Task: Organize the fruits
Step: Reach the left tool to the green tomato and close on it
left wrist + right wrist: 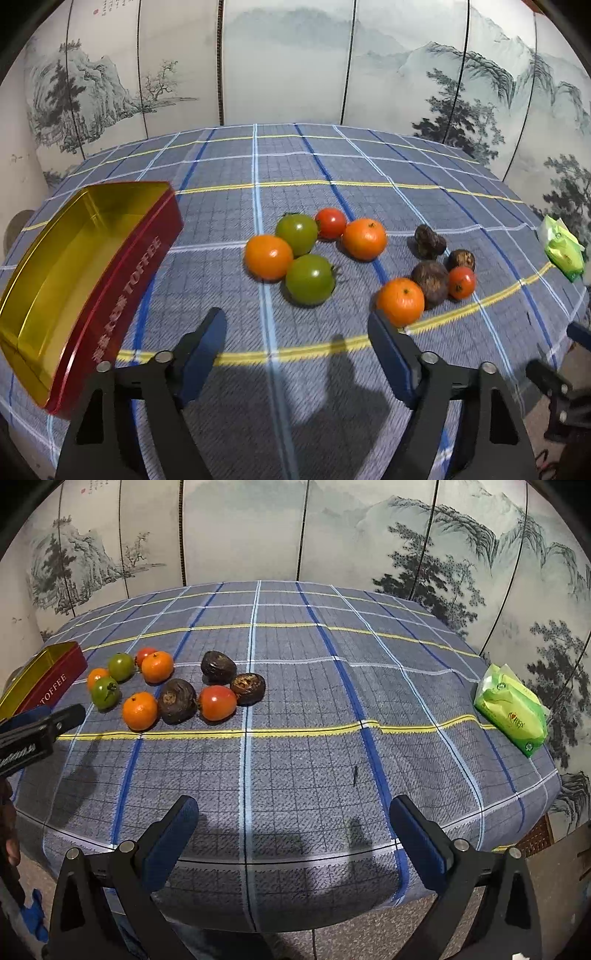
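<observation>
Fruits lie loose on the plaid tablecloth. In the left wrist view there are two green tomatoes (309,279), three oranges (400,301), two red tomatoes (461,282) and three dark brown fruits (430,278). An open red tin with a gold inside (74,266) lies at the left and holds nothing. My left gripper (297,328) is open and empty, just short of the near green tomato. My right gripper (293,814) is open and empty over the table's near edge, well right of the fruits (177,700). The tin (48,681) also shows in the right wrist view.
A green packet (511,709) lies near the table's right edge, also in the left wrist view (563,251). A painted folding screen (295,62) stands behind the table. The left gripper's body (33,731) shows at the left of the right wrist view.
</observation>
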Tool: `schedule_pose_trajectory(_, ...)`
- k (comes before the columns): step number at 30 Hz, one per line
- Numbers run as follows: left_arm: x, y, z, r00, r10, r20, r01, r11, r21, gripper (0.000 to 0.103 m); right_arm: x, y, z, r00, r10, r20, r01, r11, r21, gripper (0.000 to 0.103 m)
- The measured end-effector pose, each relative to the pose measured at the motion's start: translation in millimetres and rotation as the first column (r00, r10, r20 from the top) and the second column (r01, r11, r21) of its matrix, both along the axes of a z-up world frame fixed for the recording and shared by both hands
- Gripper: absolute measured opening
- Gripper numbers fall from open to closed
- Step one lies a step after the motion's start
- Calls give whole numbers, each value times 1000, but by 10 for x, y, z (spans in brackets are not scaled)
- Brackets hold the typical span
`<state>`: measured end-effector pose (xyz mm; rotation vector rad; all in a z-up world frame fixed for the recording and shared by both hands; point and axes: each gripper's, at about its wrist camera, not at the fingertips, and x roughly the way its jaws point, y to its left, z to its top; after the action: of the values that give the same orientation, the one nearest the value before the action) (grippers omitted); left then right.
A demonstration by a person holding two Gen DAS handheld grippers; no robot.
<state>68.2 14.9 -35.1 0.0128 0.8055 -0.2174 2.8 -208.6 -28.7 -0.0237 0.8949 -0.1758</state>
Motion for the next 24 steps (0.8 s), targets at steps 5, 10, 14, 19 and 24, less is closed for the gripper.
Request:
schedule_pose_trajectory(5, 251, -150, -82, 999, -15, -30, 15, 1000, -11, 62, 3, -68, -32, 1000, -10, -5, 10, 1000, 14, 102)
schedule_pose_trajectory(10, 450, -217, -176, 998, -1, -58, 0, 1000, -23, 51, 3, -129, -63, 1000, -14, -11, 14, 1000, 23, 102)
schedule_pose_trajectory(14, 527, -230, -246, 997, 2, -82, -5, 1000, -30, 43, 10, -177, -100, 1000, -15, -19, 15, 999, 32, 102)
schedule_pose_trajectory(19, 499, -243, -261, 997, -17, -74, 15, 1000, -25, 40, 24, -186, -124, 1000, -11, -28, 12, 999, 38, 102)
schedule_pose_trajectory(24, 380, -255, -215, 998, -27, -51, 26, 1000, -15, 38, 33, -194, -126, 1000, -12, -27, 13, 999, 42, 102)
